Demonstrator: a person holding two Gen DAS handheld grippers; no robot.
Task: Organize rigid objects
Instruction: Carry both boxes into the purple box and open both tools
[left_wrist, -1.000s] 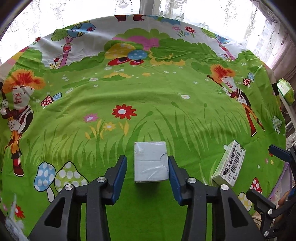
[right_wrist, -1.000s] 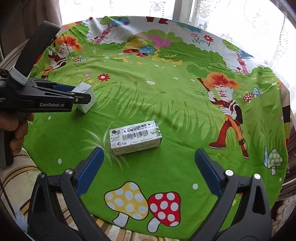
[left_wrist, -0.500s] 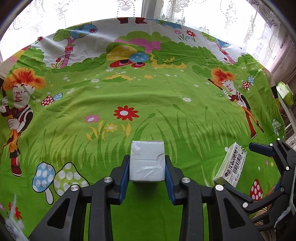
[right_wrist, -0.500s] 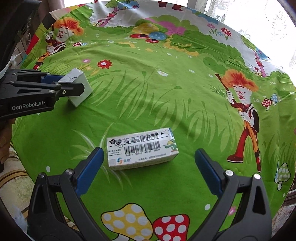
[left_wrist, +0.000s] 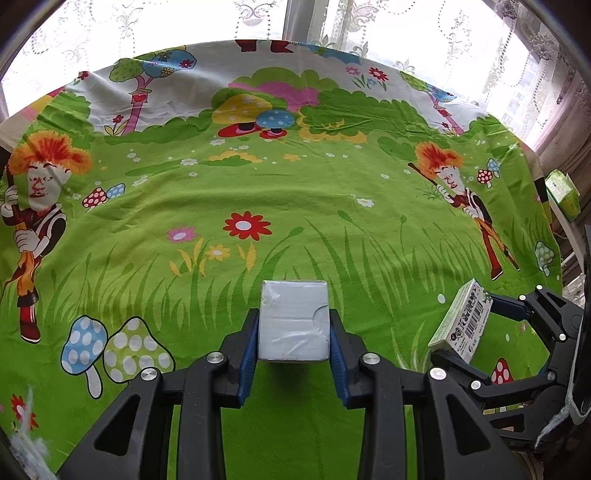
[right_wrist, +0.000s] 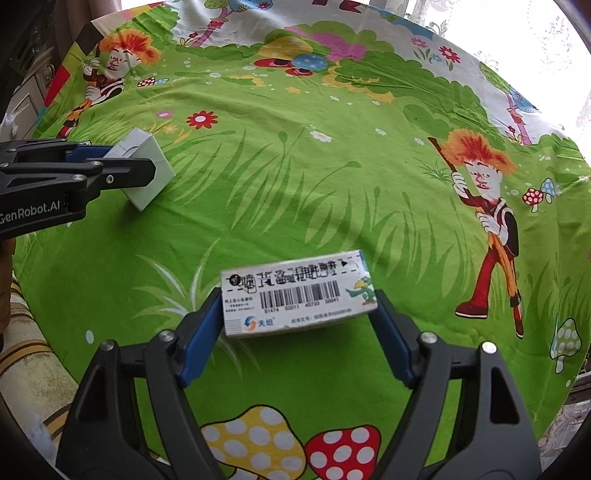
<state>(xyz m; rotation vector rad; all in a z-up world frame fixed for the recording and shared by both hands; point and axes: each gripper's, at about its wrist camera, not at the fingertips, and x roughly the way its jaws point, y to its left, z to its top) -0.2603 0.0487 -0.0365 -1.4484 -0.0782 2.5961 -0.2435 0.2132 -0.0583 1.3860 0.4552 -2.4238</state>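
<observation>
Jaws on both sides were clamped at this point: left gripper (left_wrist: 293, 334) held the plain white box (left_wrist: 293, 321), right gripper (right_wrist: 297, 317) had just closed end-to-end on the barcoded carton (right_wrist: 297, 293), where a second earlier it stood wide around it. White box looked tilted, one edge off the green cartoon cloth (left_wrist: 295, 184) over the worktop; carton also seemed lifted, hard to confirm. Likely both pickups were done, with placement next.
</observation>
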